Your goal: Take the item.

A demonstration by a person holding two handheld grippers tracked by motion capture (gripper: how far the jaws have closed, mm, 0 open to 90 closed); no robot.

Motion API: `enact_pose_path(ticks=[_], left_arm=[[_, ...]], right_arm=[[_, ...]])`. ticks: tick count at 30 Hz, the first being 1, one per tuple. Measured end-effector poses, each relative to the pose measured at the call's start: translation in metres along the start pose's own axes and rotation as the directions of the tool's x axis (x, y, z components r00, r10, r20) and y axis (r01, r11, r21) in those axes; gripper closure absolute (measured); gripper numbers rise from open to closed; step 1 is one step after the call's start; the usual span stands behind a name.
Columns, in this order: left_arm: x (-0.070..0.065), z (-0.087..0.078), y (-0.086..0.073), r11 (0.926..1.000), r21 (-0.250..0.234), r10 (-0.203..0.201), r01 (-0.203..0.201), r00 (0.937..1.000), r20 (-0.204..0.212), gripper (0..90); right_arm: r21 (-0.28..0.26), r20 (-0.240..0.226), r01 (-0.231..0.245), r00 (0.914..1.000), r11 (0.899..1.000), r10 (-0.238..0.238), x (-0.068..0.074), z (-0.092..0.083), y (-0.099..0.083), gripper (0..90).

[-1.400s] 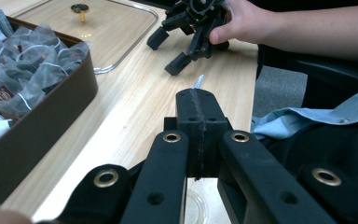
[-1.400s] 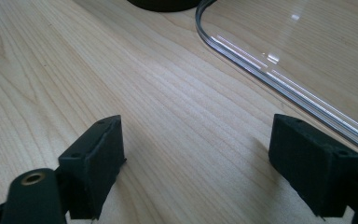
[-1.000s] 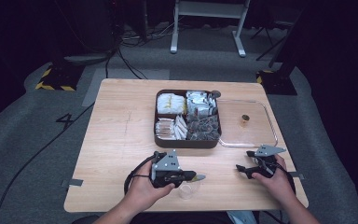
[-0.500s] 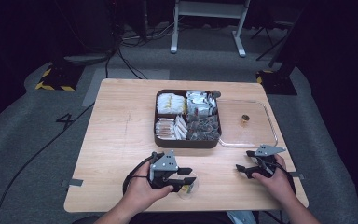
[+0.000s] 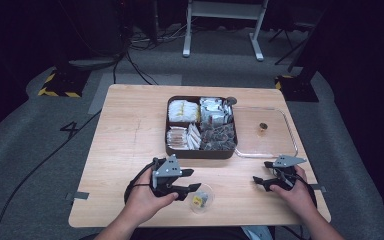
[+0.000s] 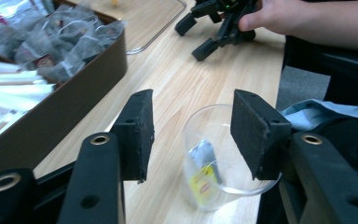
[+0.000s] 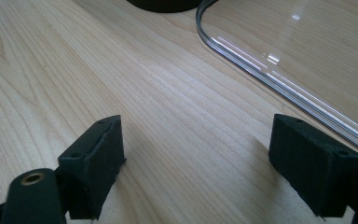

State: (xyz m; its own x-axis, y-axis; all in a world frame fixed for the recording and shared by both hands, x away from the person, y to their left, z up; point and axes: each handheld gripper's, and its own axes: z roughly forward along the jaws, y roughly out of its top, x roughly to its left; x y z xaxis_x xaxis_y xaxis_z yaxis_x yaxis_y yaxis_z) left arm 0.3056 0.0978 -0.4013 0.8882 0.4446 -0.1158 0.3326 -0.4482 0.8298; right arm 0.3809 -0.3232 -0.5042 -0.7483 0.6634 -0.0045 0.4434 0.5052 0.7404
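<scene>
1. Left gripper (image 6: 191, 135) jaws stand apart and have just been opening; nothing is pinched. The glass cup (image 6: 223, 154) sits past and between the tips, with its rim close to the right-hand pad in the left gripper view.
2. The tea bag (image 6: 204, 172) lies inside the cup at the bottom, yellow tag showing. In the high view the cup (image 5: 201, 198) stands on the table (image 5: 125, 145) near the front edge, just beside the left gripper (image 5: 192, 189).
3. Risk: pulling back with a sideways swing could clip the rim and tip the light cup, spilling the bag or rolling the cup off the near edge.
4. Risk: any string or tag caught on a pad could drag the bag back out. I cannot tell if a string hangs over the rim.
5. Right gripper (image 7: 196, 158) jaws are wide open and empty, low over bare wood, beside the clear lid (image 7: 289, 51). A careless move could knock that lid.
6. The compartment box (image 5: 201, 127) of packets stands farther back, well apart from the cup, so little risk there.
</scene>
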Motion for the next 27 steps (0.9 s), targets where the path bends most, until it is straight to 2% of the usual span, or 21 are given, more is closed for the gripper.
enact_pose_path(ticks=[6,8,15,18,24,27], left_arm=[[0.012,-0.014,-0.006,0.9996,0.005,-0.028,0.028,0.997,-0.072,46.7],[0.017,-0.02,-0.009,0.9993,0.005,-0.035,0.036,0.9941,-0.103,46.3],[0.035,-0.037,-0.021,0.9978,0.007,-0.064,0.066,0.9832,-0.171,42.4],[0.043,-0.044,-0.029,0.9967,0.02,-0.073,0.078,0.9776,-0.197,38.9],[0.06,-0.057,-0.044,0.9952,0.034,-0.08,0.092,0.9602,-0.268,34.2],[0.069,-0.061,-0.051,0.9927,0.044,-0.095,0.112,0.951,-0.294,32.3]], right_arm=[[-0.001,0.0,-0.001,1.0,1.0,0.001,0.0,0.0,0.0,18.0],[-0.001,-0.001,0.0,1.0,1.0,0.0,0.0,0.0,0.0,18.0],[-0.001,-0.002,0.0,1.0,1.0,0.0,0.0,0.001,0.001,18.0],[0.0,-0.003,0.001,1.0,1.0,-0.001,0.0,0.001,0.001,18.0],[0.0,-0.003,0.001,1.0,1.0,-0.001,0.0,0.001,0.001,18.0],[0.0,-0.003,0.002,1.0,1.0,-0.002,0.0,0.001,0.001,18.0]])
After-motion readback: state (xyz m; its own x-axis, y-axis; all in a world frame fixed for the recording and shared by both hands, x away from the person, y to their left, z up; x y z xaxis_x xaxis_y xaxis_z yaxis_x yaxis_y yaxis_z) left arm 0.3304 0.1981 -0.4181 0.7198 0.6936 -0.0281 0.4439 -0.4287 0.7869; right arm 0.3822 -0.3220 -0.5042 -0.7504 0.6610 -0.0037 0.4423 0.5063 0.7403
